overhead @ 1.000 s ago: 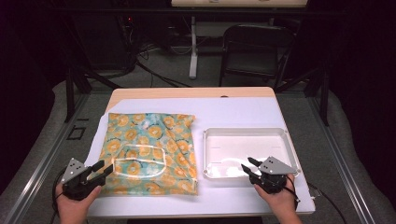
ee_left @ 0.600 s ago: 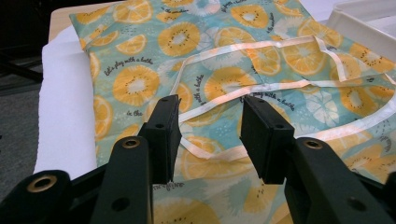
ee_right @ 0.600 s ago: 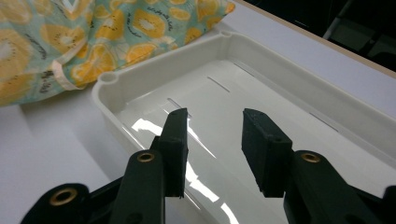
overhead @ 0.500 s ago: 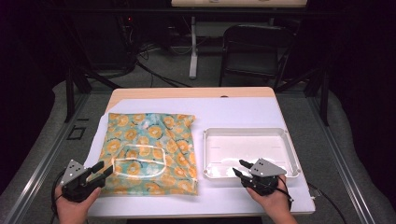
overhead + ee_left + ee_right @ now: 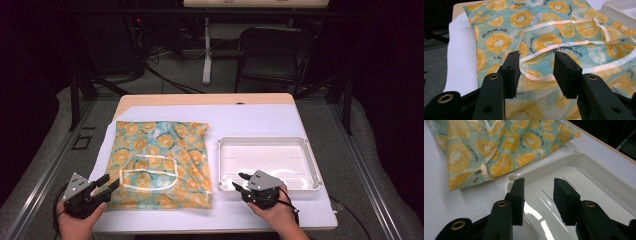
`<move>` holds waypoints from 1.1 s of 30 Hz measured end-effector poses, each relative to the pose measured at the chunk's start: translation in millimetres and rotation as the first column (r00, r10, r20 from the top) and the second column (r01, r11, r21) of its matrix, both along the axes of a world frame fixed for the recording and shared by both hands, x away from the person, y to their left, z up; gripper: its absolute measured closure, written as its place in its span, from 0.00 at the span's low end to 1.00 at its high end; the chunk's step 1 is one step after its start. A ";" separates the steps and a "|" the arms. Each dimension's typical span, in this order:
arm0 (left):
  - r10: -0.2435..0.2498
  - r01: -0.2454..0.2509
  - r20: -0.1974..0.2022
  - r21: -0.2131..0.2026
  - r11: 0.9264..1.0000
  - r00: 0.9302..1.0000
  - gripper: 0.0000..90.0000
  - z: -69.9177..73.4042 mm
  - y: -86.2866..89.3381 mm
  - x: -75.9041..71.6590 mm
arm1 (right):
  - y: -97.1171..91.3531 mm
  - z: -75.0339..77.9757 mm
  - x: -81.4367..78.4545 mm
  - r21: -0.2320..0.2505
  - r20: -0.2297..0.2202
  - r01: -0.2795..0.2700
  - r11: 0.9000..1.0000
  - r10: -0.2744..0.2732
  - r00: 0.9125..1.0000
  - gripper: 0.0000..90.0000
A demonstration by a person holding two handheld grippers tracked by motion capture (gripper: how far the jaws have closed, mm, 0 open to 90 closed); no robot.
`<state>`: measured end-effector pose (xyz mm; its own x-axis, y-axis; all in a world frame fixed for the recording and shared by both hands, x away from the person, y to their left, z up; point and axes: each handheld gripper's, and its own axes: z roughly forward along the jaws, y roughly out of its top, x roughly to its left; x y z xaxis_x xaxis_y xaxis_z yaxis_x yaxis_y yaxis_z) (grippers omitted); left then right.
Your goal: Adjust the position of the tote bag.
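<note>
The left tool (image 5: 102, 186) sits low at the near left corner of the desk (image 5: 210, 99), held in the person's left hand (image 5: 75, 220), with its jaws standing wide and nothing pinched between them. In the left gripper view the two black pads (image 5: 510, 72) hover just over the near edge of the fruit-print cloth bag (image 5: 554, 37), one on either side of a stretch of its pale ribbon handle (image 5: 564, 45); whether the pads touch the fabric cannot be told. The bag lies flat on the white sheet (image 5: 260, 117) that covers the desk, on the left half, its handle looped across its near part.

The right tool (image 5: 239, 181) is in the person's right hand (image 5: 275, 210) at the near side of the desk, right of the middle. Its jaws are also wide apart and empty. It points toward the near left corner of the white plastic tray (image 5: 312, 167). In the right gripper view the pads (image 5: 564, 197) stand over the tray's near rim and glossy floor (image 5: 579, 185), with the small round corner post of the tray (image 5: 511, 178) just beyond the left pad. The tray lies just beside the bag, to its right, a narrow strip of white sheet between them.

A dark chair (image 5: 272, 55) stands on the floor beyond the far edge of the desk.
</note>
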<state>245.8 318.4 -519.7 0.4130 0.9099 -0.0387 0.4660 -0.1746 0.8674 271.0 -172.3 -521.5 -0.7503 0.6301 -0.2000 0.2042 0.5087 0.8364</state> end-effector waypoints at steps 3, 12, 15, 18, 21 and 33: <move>0.003 -0.003 -0.003 -0.001 1.000 1.000 0.62 -0.3 0.0 -0.9 | 7.0 0.9 2.4 -0.002 -0.001 -0.025 1.000 0.025 1.000 0.69; 0.014 -0.014 -0.013 0.005 1.000 1.000 0.61 -2.3 0.3 -0.6 | 31.1 -1.1 9.7 0.004 -0.025 -0.096 0.995 0.096 0.995 0.69; 0.016 -0.016 -0.016 0.008 1.000 1.000 0.60 -2.9 1.3 -1.9 | 36.5 -3.0 8.4 -0.002 -0.017 -0.111 0.994 0.111 0.994 0.68; 0.024 -0.024 -0.013 0.006 1.000 1.000 0.60 -2.9 2.4 -2.9 | 38.6 -5.8 5.8 -0.020 -0.011 -0.117 0.993 0.116 0.993 0.67; 0.027 -0.027 -0.014 0.007 1.000 1.000 0.59 -2.9 2.5 -3.4 | 39.7 -8.9 1.7 -0.036 -0.006 -0.125 0.992 0.125 0.992 0.67; 0.019 -0.019 -0.016 0.008 1.000 1.000 0.58 -2.9 0.1 0.8 | 40.0 -15.0 -8.8 -0.077 -0.002 -0.162 0.984 0.162 0.987 0.64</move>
